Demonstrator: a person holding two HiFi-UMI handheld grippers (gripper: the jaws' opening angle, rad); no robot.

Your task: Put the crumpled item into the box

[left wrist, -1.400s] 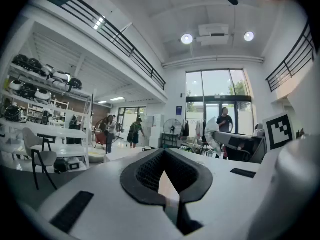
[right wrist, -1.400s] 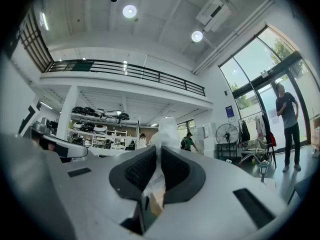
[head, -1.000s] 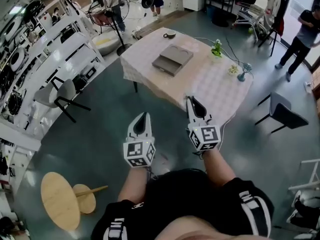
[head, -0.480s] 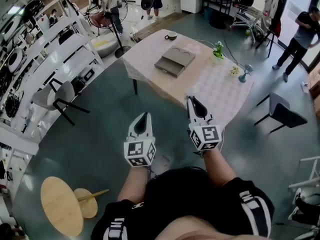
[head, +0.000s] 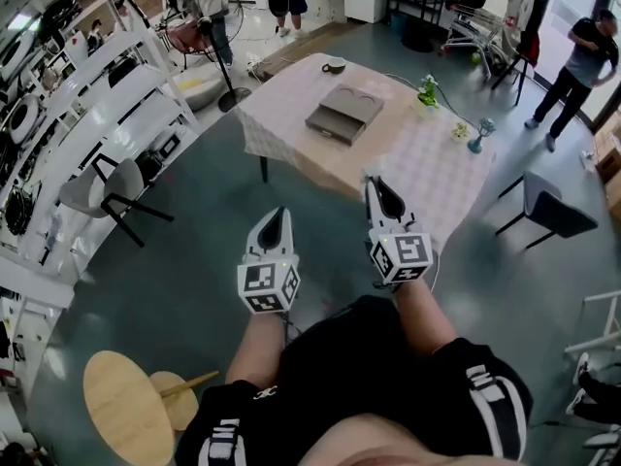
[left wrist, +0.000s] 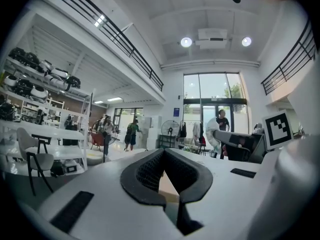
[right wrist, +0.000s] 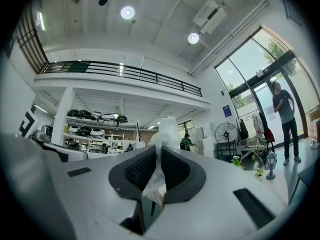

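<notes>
A flat grey-brown box (head: 343,115) lies on the far half of a table (head: 412,168) with a pale pink cloth. My right gripper (head: 375,184) hovers at the table's near edge, still well short of the box. In the right gripper view it (right wrist: 159,151) is shut on a crumpled white paper item (right wrist: 167,130), which sticks up past the jaw tips. My left gripper (head: 275,217) hangs over the floor, left of the table's near corner. Its curved jaws (left wrist: 163,153) meet at the tips with nothing between them.
On the table stand a small bowl (head: 333,64), a green plant (head: 424,92) and a small blue lamp (head: 478,133). A dark chair (head: 548,216) is at the right, a grey chair (head: 102,184) and white shelves (head: 107,95) at the left. A wooden stool (head: 126,411) is behind me. People stand at the back.
Both grippers have come a little nearer to the table and sit slightly higher in the head view. The right one still holds the crumpled item.
</notes>
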